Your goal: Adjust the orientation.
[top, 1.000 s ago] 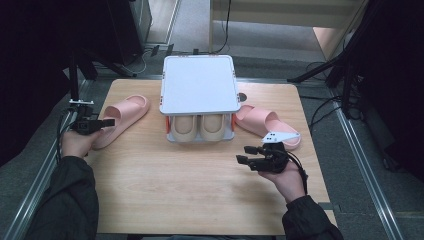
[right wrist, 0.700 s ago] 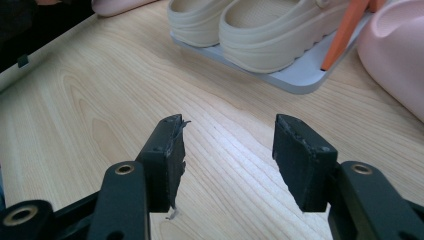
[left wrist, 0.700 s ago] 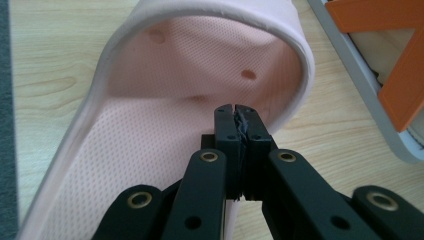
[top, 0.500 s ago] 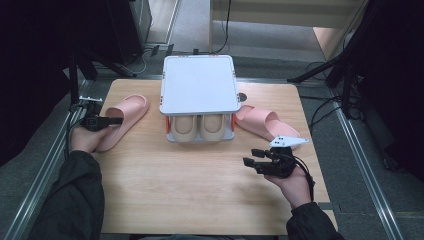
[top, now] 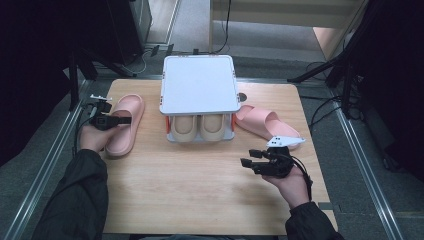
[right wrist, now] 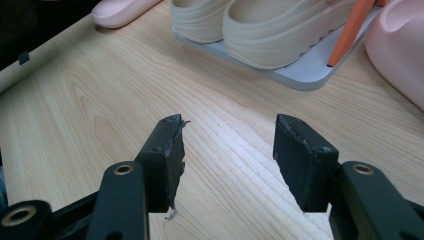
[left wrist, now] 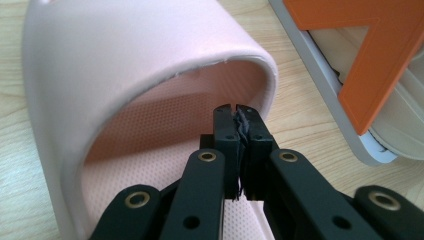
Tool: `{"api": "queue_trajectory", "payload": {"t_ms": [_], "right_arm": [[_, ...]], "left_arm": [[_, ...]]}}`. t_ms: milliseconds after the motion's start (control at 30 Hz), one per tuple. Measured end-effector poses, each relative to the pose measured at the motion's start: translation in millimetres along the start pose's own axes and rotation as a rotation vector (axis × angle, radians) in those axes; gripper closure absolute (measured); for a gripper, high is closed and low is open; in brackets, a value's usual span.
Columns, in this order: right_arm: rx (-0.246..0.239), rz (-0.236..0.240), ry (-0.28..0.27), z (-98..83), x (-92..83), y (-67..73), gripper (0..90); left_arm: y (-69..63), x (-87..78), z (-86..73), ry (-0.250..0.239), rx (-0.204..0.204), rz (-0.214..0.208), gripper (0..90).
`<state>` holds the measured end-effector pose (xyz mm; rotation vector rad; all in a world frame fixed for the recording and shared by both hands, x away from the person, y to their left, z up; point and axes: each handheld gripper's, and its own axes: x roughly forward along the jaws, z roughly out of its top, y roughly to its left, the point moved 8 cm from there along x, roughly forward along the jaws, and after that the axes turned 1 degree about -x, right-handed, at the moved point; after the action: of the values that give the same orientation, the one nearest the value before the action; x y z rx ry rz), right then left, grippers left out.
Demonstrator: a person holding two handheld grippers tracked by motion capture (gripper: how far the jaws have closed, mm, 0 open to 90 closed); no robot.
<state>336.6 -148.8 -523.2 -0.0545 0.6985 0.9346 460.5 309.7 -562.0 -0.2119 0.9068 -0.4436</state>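
At the left edge of the wooden table, the left gripper reaches in from the side over the left pink slipper, which lies toe-away beside the shoe rack. In the left gripper view its black jaws are pressed together with nothing between them, and their tips sit at the mouth of the slipper's strap, above the dotted insole; whether they touch the slipper cannot be told. Mid-table stands the shoe rack, a white top plate on orange supports, with a pair of beige slippers side by side on its lower shelf. Just right of the rack lies the right pink slipper, angled outward. Nearer the person, the right gripper hovers over bare wood, well apart from that slipper, its jaws spread wide and empty, pointing toward the rack.
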Motion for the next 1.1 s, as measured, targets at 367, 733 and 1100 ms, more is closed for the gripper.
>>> {"api": "queue_trajectory", "payload": {"t_ms": [367, 733, 1100], "right_arm": [[-0.006, 0.003, 0.004, 0.0, 1.7, 1.7, 46.6], [-0.017, 0.019, 0.002, 4.8, 6.9, 3.1, 46.6], [-0.041, 0.053, 0.016, 12.9, 18.9, 6.3, 46.3]], "left_arm": [[-3.5, -2.0, 2.3, -0.003, -0.007, 0.0, 85.4], [-10.5, -29.9, 8.1, -0.048, -0.015, -0.022, 77.6], [1.5, -55.2, -2.7, -0.056, -0.037, 0.014, 63.6]]}}
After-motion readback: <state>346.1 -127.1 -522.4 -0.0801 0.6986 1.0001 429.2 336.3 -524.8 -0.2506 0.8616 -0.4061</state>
